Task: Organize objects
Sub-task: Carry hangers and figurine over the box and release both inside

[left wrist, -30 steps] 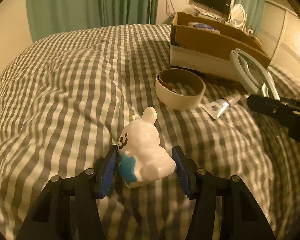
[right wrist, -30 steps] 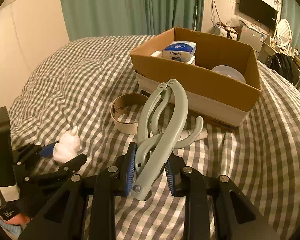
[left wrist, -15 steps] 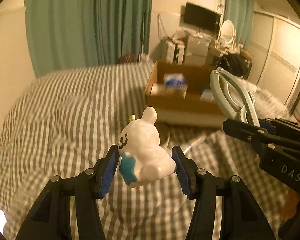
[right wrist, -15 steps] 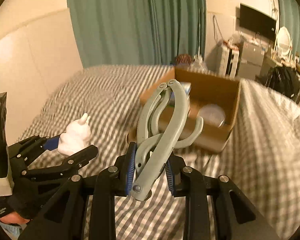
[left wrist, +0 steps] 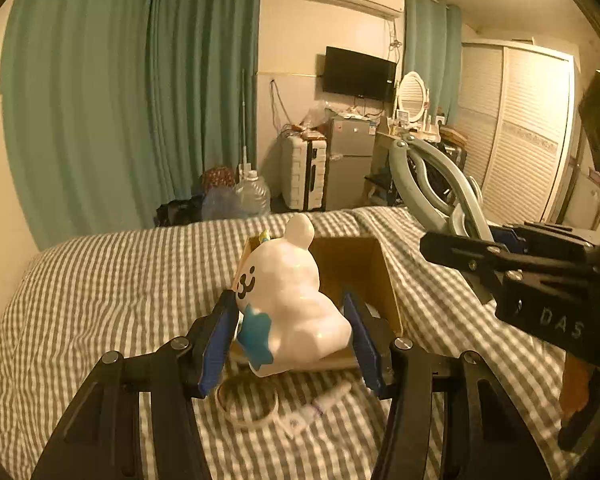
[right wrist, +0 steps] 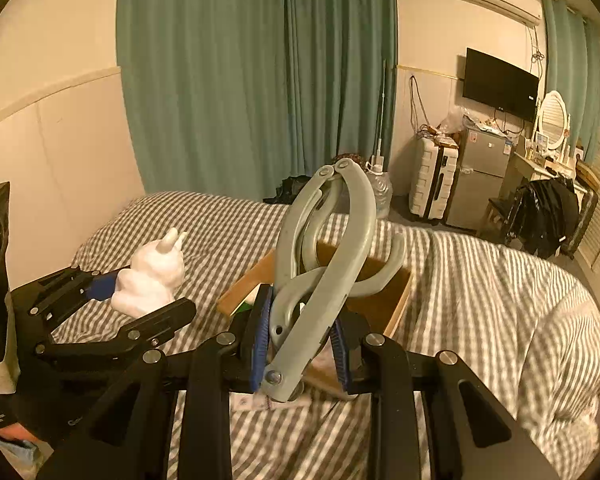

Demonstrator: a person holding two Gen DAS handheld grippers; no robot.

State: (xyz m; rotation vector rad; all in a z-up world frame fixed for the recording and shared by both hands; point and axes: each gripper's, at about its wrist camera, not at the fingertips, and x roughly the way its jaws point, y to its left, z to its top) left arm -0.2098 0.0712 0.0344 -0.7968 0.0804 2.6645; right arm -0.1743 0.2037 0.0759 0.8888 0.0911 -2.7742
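Note:
My left gripper [left wrist: 290, 344] is shut on a white bunny figurine [left wrist: 292, 304] with a blue star, held up in the air in front of the cardboard box [left wrist: 384, 280]. In the right wrist view the same bunny figurine [right wrist: 150, 276] shows at the left in the left gripper [right wrist: 140, 300]. My right gripper [right wrist: 300, 344] is shut on a grey folding hanger [right wrist: 324, 264], raised above the near edge of the cardboard box [right wrist: 396, 300]. The grey hanger [left wrist: 432, 184] also sticks up at the right of the left wrist view.
On the checked bedspread [left wrist: 100, 288] below lie a tape ring [left wrist: 246, 404] and a small tube [left wrist: 320, 404]. Behind the bed stand green curtains [left wrist: 140, 100], a white suitcase [left wrist: 304, 172], a small fridge [left wrist: 350, 160], water bottles [left wrist: 252, 196] and a wardrobe [left wrist: 528, 132].
Both grippers have risen well above the bed with the bunny and the hanger still held. The views tilted up, so the box, tape ring and tube now sit low in frame.

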